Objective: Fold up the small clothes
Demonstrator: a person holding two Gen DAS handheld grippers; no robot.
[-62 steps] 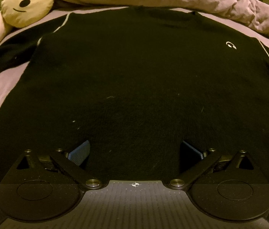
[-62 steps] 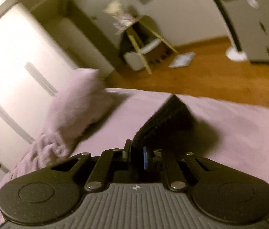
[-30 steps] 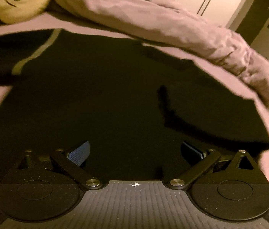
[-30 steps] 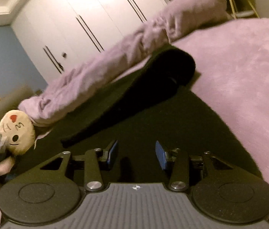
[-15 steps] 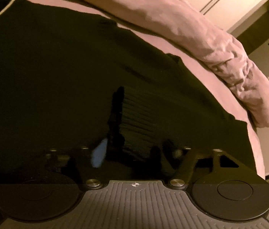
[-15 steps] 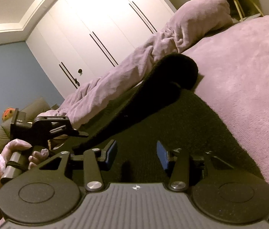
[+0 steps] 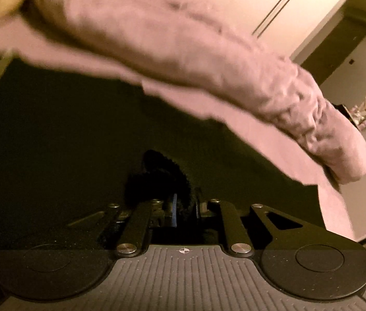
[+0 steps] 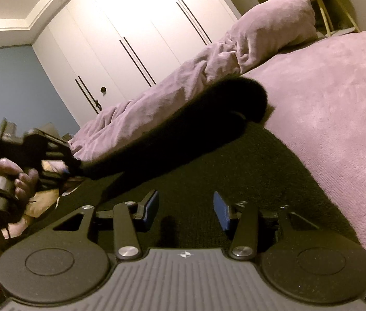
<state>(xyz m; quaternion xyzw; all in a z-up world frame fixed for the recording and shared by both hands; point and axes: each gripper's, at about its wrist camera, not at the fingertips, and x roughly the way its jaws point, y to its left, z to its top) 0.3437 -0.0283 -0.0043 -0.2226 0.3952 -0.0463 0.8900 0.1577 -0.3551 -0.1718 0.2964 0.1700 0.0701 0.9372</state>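
Overhead, white wardrobe [image 8: 136, 39] behind lilac bed [image 8: 338, 98]

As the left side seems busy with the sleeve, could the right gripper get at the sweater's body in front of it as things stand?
Probably yes: the right gripper stands open just above the black sweater, nothing between them; the left gripper pinches the sleeve off to the side.

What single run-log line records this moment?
step: fold sleeve | left gripper: just closed, shut on sleeve | right gripper: open, over sweater | bed
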